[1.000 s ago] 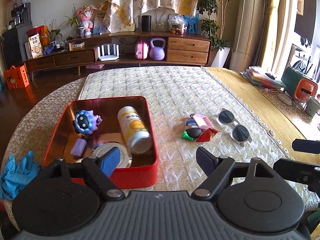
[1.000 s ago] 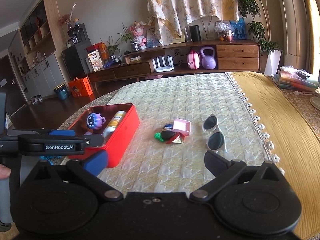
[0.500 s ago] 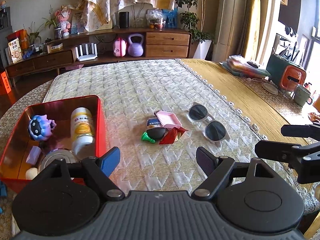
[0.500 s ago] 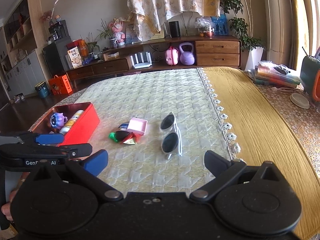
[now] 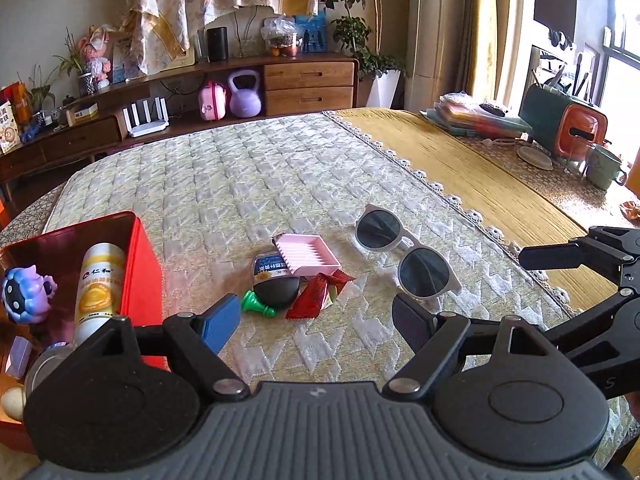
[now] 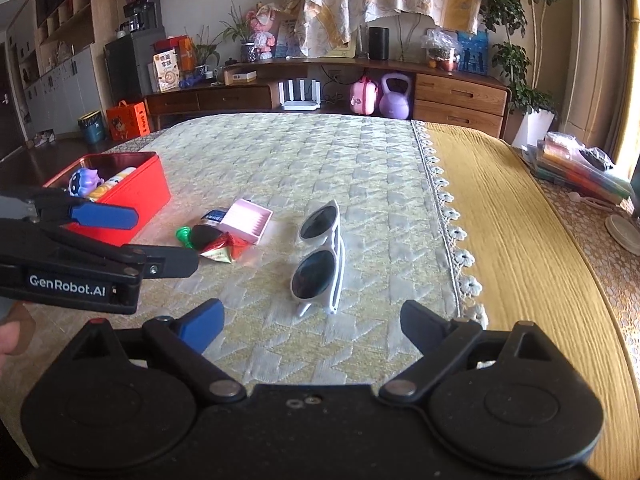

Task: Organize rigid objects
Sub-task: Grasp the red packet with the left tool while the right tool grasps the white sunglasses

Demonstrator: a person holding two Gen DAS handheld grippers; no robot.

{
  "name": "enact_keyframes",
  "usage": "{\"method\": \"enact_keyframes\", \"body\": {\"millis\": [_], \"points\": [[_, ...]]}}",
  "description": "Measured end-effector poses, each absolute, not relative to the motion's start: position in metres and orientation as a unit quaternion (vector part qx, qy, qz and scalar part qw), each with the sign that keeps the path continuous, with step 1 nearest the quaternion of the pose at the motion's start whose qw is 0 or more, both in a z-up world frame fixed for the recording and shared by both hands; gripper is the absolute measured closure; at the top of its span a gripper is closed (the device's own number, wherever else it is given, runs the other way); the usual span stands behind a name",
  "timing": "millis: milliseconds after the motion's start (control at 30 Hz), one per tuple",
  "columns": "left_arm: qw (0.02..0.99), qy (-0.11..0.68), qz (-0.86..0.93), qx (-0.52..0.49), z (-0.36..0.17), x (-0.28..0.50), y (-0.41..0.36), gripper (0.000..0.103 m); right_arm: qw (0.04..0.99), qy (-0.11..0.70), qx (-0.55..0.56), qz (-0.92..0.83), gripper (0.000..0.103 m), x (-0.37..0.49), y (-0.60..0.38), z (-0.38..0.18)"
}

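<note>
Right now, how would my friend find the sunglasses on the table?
Find the red tin on the quilted cloth. Past the small heap of things beside it, towards the cloth's lace edge, lie the sunglasses. They lie alone, with a white frame and two round dark lenses.

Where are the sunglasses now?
The sunglasses lie on the quilted cloth, right of the small pile with the pink tray, just ahead of the empty right gripper.
</note>
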State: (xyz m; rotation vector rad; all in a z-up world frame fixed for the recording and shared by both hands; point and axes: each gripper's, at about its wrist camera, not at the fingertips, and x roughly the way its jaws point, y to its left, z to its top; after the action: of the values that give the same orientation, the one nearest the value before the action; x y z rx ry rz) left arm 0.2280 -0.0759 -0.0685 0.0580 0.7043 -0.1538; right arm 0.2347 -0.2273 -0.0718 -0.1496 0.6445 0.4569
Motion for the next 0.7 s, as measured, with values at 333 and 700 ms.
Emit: {"method": "enact_keyframes", "body": {"millis": [333, 700], "points": [[0.932, 0.349, -0.089, 0.047, -0.083, 0.247, -0.082, 0.044, 0.911, 0.320, -0.086, 0.244, 0.023, 0.261, -0.220, -0.086], [0.925, 0.358, -0.111, 0.057, -0.097, 0.263, -0.088, 0.070, 0.908, 0.320, -0.099, 0.251, 0.035, 0.274, -0.217, -0.098]]}}
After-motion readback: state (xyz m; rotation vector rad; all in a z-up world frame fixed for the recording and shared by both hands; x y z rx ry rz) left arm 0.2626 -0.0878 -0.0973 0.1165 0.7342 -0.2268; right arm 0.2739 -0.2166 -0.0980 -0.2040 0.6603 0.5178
